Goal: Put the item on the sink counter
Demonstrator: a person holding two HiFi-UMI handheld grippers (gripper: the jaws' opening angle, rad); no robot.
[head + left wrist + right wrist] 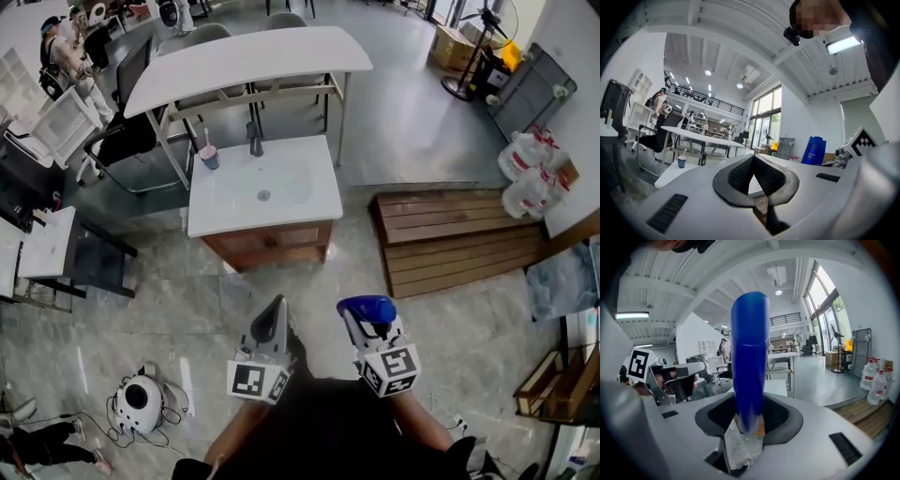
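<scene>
Head view: right gripper (369,324), jaws pinching a blue item (366,306) above the floor, well apart from the white sink tabletop (314,199); left gripper (275,311), jaws pressed together, empty.

I am standing in a large open-plan office hall. A freestanding sink counter (225,214) is sitting mid-floor on polished grey tiles (187,300). A long white table (244,58) and office chairs (127,136) are standing beyond it, and a wooden pallet (459,239) and water jugs (530,173) are lying at the right. A railed mezzanine (703,100) and tall windows (765,119) are showing far off.
</scene>
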